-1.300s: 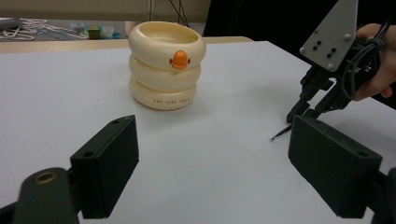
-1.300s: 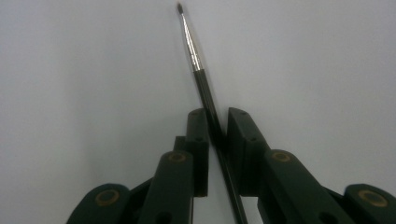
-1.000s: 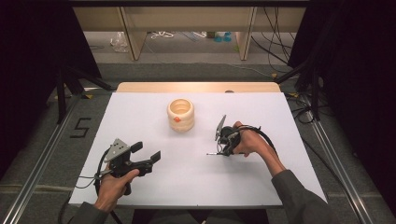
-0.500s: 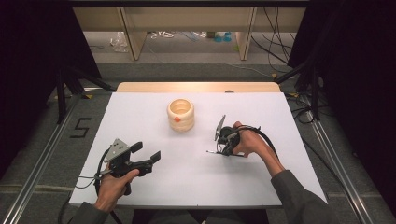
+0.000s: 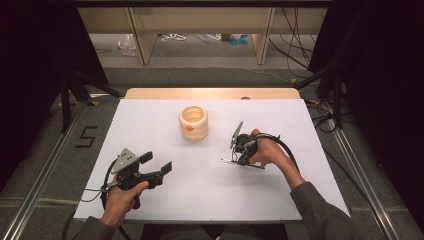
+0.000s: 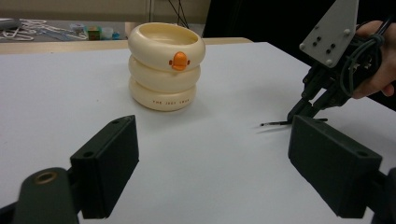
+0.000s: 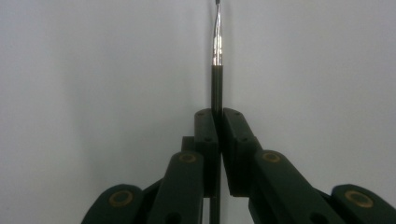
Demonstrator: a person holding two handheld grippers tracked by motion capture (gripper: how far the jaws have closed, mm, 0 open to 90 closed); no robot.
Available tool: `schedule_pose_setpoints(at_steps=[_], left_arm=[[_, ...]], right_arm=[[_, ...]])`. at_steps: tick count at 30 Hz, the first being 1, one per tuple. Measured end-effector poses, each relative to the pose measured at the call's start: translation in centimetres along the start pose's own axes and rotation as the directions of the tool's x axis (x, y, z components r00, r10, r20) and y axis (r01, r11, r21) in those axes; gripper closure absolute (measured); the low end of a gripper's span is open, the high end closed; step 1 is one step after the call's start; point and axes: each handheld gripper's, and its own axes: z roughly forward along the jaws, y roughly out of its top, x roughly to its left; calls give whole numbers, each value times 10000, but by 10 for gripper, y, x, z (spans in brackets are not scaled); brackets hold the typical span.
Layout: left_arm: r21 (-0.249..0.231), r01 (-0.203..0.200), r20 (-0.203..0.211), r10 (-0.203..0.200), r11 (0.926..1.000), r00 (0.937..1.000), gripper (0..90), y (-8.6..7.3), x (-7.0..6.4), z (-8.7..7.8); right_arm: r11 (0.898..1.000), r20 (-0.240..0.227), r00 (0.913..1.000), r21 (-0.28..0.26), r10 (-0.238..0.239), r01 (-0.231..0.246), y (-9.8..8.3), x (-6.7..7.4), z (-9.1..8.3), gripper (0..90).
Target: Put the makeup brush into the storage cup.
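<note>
Down on the white table (image 5: 165, 145), thin brush (image 7: 217, 70) clamped lengthwise by right gripper (image 7: 217, 114), duck-faced cup (image 5: 193, 122) well apart leftward.

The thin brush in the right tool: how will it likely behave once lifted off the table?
The thin brush looks light and stiff, a slim dark handle with a metal ferrule. The right tool clamps it near one end, so it may pivot or slip. Being round and slender, it would probably roll on the white table if released.
</note>
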Motion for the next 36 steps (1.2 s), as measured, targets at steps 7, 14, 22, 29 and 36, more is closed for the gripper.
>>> schedule_pose_setpoints(at_steps=[7, 14, 22, 29, 36], left_arm=[[23, -26, -12, 26, 10000, 10000, 155, 0, 0, 0], [5, 4, -16, -4, 10000, 10000, 155, 0, 0, 0], [22, -23, -23, 23, 10000, 10000, 155, 0, 0, 0], [10, -2, -30, 2, 10000, 10000, 155, 0, 0, 0], [10, 5, -43, -5, 10000, 10000, 155, 0, 0, 0]], right_arm=[[9972, 169, 9997, -719, 196, -184, -3, -3, -17, 857], [9739, 338, 9968, -2177, 727, -636, -8, -9, -34, 857], [9294, 421, 9914, -3550, 1236, -1008, -12, -14, -45, 857], [8491, 301, 9819, -5077, 1868, -1460, -15, -19, -54, 857], [7917, 254, 9776, -5913, 2087, -1537, -14, -19, -59, 858]])
